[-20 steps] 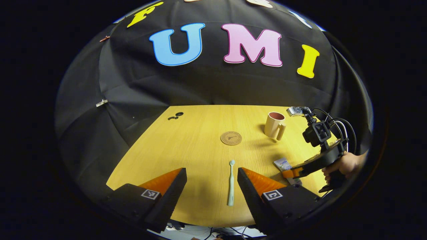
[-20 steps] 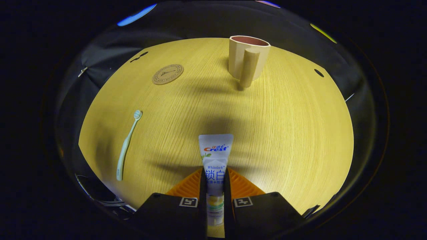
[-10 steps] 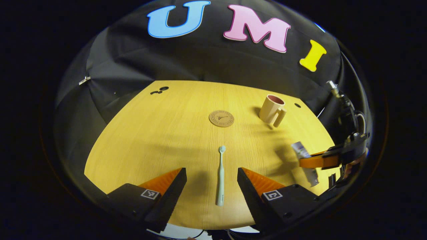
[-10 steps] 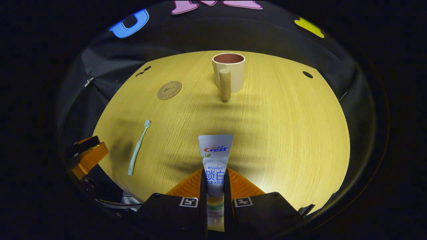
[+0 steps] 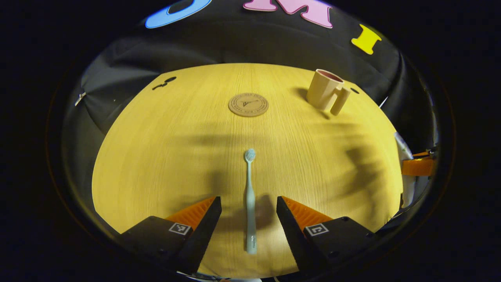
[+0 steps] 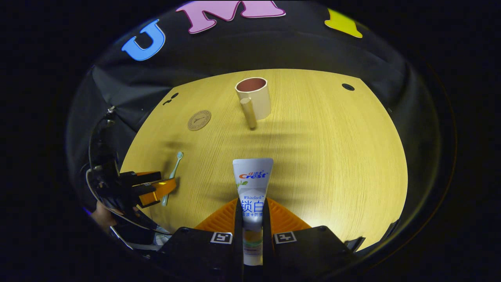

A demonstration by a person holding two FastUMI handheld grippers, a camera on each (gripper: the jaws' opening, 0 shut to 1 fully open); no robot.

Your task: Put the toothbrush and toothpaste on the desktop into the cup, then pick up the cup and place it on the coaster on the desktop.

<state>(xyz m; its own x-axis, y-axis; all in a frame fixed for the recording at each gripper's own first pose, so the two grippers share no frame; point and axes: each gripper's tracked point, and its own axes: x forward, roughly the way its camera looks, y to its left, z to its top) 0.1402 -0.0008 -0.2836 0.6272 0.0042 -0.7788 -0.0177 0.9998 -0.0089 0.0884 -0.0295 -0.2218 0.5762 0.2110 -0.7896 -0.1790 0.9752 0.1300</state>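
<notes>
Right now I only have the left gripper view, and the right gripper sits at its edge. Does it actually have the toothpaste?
Observer: Yes. In the right gripper view the right gripper is shut on the toothpaste, with both fingers pressing the tube.
Operator: Where's the cup from there?
Observer: The cup stands upright almost straight ahead of the tube, its handle turned toward that camera.
Operator: My gripper from that side?
Observer: The left gripper is open at the handle end of the toothbrush, with a hand behind it.
</notes>
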